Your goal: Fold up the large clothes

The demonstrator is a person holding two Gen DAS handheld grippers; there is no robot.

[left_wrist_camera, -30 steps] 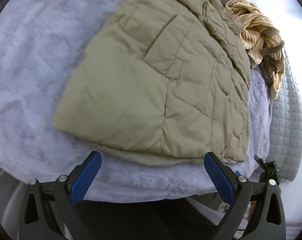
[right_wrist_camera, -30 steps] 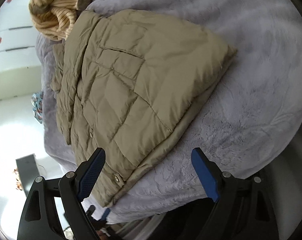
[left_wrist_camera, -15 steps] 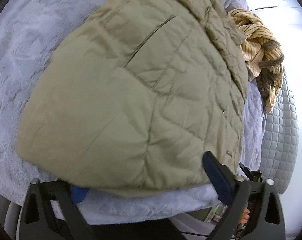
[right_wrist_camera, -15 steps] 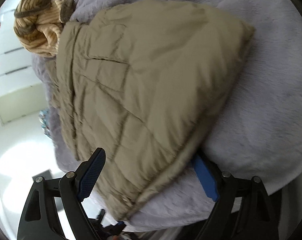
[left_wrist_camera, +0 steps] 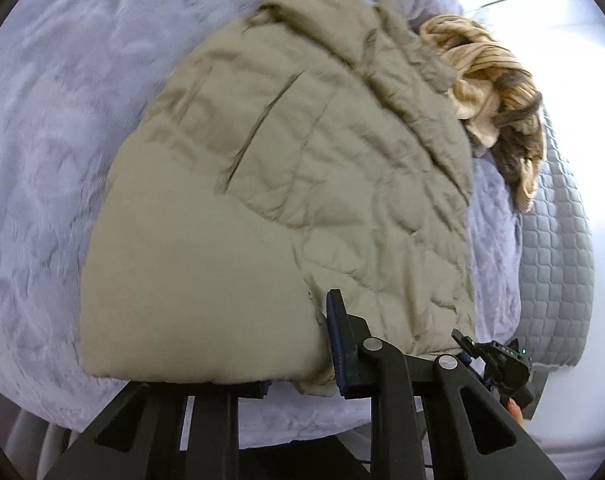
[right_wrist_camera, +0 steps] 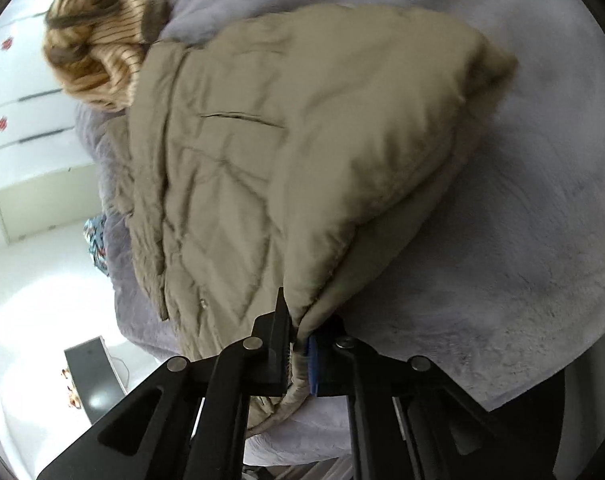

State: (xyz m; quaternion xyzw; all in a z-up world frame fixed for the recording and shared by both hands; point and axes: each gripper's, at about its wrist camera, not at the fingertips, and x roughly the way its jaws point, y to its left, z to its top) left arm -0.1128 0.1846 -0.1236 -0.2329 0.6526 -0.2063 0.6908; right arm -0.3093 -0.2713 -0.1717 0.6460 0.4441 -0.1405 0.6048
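A khaki-olive quilted puffer jacket (left_wrist_camera: 286, 200) lies on a pale lavender plush blanket (left_wrist_camera: 42, 140) that covers the bed, its near hem toward both cameras and its collar end far off by a crumpled tan and brown ribbed knit garment (left_wrist_camera: 498, 92). The left tongs (left_wrist_camera: 302, 364) have just been closing on the jacket's near hem: in the left wrist view the right blue pad presses into the fabric edge while the other pad is hidden beneath the padding, so they are clenched on the hem, which bulges up over them. The right tongs (right_wrist_camera: 298, 348) have likewise just been closing, and in the right wrist view the two pads stand almost together with a corner of the jacket's hem pinched between them, a rolled fold of cloth hanging just below the blue pad. From that pinched corner the jacket rises in a taut ridge toward the far side. A slanted pocket slit shows on the jacket's front in both views. Beyond the blanket, at the right of the left wrist view, a grey quilted cover (left_wrist_camera: 558, 264) hangs down the bed's side. In the right wrist view the knit garment (right_wrist_camera: 98, 52) sits at the upper left, touching the jacket (right_wrist_camera: 302, 140), with white floor and a dark flat object (right_wrist_camera: 92, 372) below the blanket (right_wrist_camera: 522, 240)
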